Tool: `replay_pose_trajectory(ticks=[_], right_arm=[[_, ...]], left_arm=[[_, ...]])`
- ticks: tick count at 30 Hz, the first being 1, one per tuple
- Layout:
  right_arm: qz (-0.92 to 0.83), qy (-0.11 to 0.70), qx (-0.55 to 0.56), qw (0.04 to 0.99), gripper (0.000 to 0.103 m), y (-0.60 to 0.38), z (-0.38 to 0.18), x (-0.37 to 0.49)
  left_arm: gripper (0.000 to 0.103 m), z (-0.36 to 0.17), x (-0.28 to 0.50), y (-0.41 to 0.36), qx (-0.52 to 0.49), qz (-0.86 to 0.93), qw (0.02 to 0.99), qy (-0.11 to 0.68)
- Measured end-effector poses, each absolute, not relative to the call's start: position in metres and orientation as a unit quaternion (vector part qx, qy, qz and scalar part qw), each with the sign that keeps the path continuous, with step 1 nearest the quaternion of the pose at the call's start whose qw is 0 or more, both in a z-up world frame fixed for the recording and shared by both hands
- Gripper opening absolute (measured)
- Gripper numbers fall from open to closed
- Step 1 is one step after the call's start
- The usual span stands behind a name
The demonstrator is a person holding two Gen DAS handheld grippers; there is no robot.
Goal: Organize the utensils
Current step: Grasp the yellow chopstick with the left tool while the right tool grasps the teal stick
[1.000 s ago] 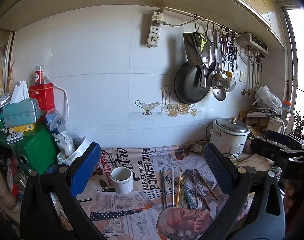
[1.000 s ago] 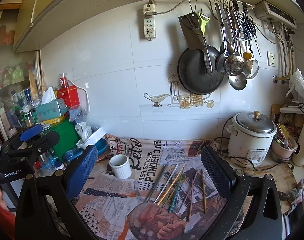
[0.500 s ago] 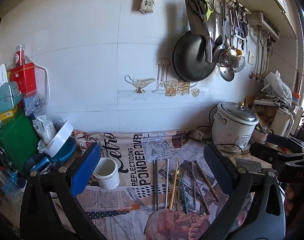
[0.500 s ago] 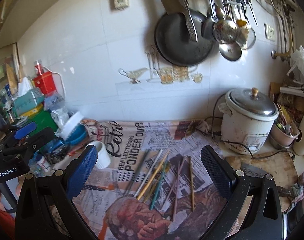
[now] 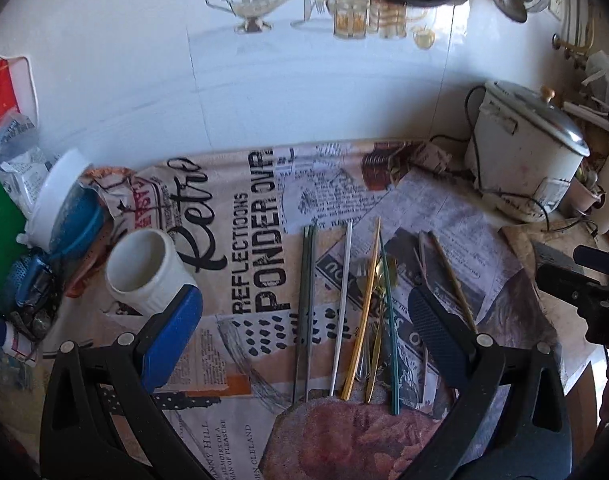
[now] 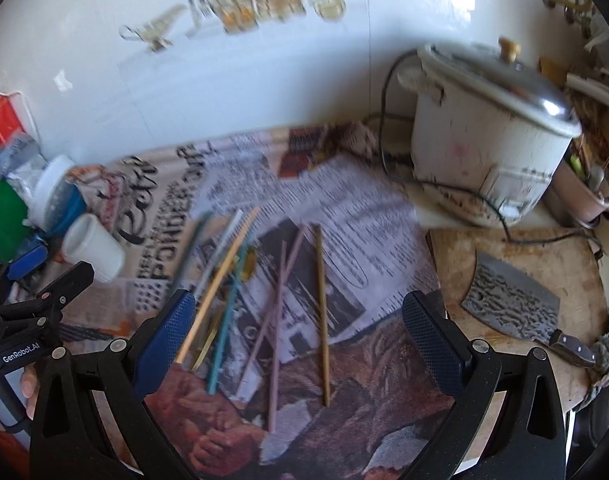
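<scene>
Chopsticks: a loose row of chopsticks (image 5: 346, 312) lies on the printed newspaper-pattern cloth (image 5: 260, 240), tips pointing toward the wall; a dark grey-green pair (image 5: 307, 308) sits leftmost, then a white one (image 5: 341, 308), a gold one (image 5: 364, 308) and a teal one (image 5: 389, 328), with a brown one (image 5: 450, 276) off to the right.
Spoon and fork: a gold spoon (image 5: 385, 276) and a silver fork (image 5: 360, 276) lie partly under the gold and teal sticks.
White cup: an empty ribbed white cup (image 5: 144, 268) stands upright on the cloth, left of the sticks and clear of them.
Left gripper: the left gripper (image 5: 304, 320) hovers over the row, its jaws spread wide and empty; its blue pad overlaps the cup's lower right edge in the view.
Right gripper: the right gripper (image 6: 300, 332) is likewise gaping and empty above the pink (image 6: 278, 320) and brown sticks; this view is blurred.
Left clutter: a blue tub with a tilted white lid (image 5: 60, 204) and a green box (image 5: 0, 232) crowd the cup's far left side.
Right clutter: a white rice cooker (image 6: 492, 140) with its trailing black cord (image 6: 456, 192) stands right of the cloth; a cleaver (image 6: 516, 308) lies on a worn wooden board (image 6: 552, 256) beside it.
Wall: white tiles (image 5: 124, 80) with a gravy-boat decal rise behind.
</scene>
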State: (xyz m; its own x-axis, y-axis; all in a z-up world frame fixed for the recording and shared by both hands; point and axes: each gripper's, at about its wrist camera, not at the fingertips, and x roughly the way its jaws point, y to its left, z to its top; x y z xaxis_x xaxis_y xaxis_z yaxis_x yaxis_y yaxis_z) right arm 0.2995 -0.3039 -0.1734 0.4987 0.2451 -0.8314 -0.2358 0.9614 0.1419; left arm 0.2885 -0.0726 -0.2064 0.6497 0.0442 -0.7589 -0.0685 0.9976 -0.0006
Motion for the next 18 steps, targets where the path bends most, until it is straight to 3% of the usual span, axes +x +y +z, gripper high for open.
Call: replay_pose_trajectory(ticks=[4, 8, 12, 16, 18], right_arm=[[0.135, 0.524, 0.012, 0.841, 0.091, -0.310, -0.211, 0.326], [0.146, 0.562, 0.020, 0.814, 0.069, -0.311, -0.240, 0.345], [0.174, 0.582, 0.036, 0.793, 0.061, -0.304, -0.257, 0.355], [0.199, 0.583, 0.036, 0.787, 0.055, -0.292, -0.262, 0.361], [0.210, 0.585, 0.037, 0.783, 0.054, -0.288, -0.264, 0.364]], left_arm=[[0.103, -0.247, 0.320, -0.079, -0.014, 0.047, 0.889, 0.455], [0.081, -0.277, 0.348, -0.090, -0.008, 0.034, 0.867, 0.496], [0.067, -0.299, 0.366, -0.097, -0.030, -0.003, 0.849, 0.528], [0.033, -0.318, 0.382, -0.099, -0.061, -0.051, 0.823, 0.563], [0.026, -0.325, 0.387, -0.099, -0.074, -0.066, 0.811, 0.576]])
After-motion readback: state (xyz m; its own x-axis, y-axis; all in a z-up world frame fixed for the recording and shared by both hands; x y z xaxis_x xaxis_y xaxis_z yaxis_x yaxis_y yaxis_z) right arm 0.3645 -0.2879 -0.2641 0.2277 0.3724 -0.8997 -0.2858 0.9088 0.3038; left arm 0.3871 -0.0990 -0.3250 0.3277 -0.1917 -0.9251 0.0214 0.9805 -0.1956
